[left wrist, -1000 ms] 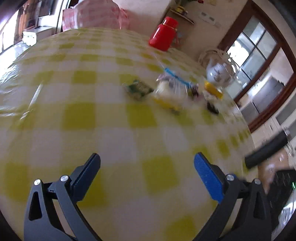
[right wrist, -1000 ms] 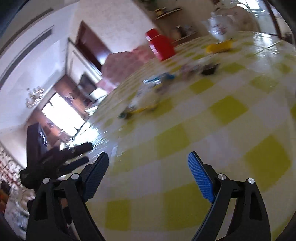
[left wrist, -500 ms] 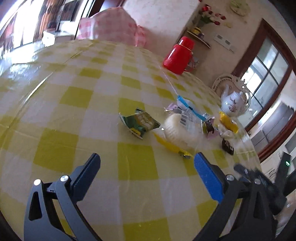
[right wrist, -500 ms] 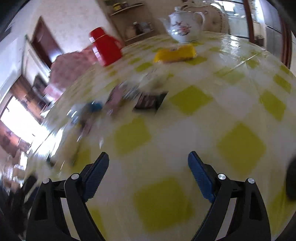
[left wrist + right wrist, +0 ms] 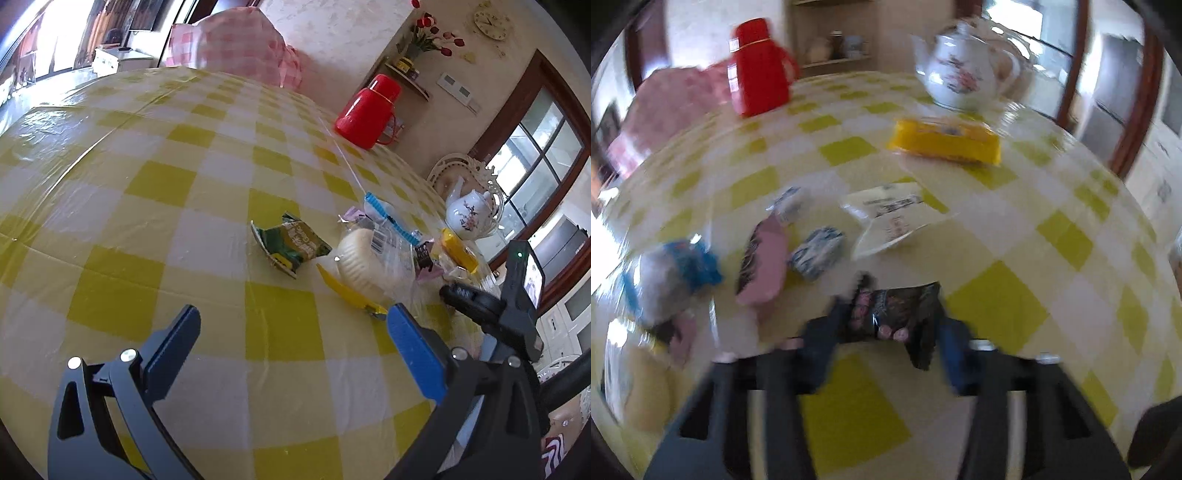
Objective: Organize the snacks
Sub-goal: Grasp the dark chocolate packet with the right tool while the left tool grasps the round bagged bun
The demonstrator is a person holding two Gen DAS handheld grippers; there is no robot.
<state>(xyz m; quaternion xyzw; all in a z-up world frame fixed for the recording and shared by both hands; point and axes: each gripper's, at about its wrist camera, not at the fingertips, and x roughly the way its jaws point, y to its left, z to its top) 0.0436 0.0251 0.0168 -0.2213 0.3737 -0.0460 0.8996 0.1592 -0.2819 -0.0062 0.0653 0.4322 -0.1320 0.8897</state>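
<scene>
Right gripper [image 5: 886,325] closing — seemingly pinching a dark snack packet [image 5: 897,314]; left gripper [image 5: 291,332] wide open, empty.

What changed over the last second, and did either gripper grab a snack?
The right gripper swung across to the snack pile and its jaws are closing around the dark snack packet. The left gripper stayed open and empty. Red flask, teapot and yellow packet stayed put.

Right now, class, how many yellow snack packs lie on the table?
2 that show: a yellow pack before the teapot, and a yellow wrapper beside the white cake. Others may hide in the pile.
</scene>
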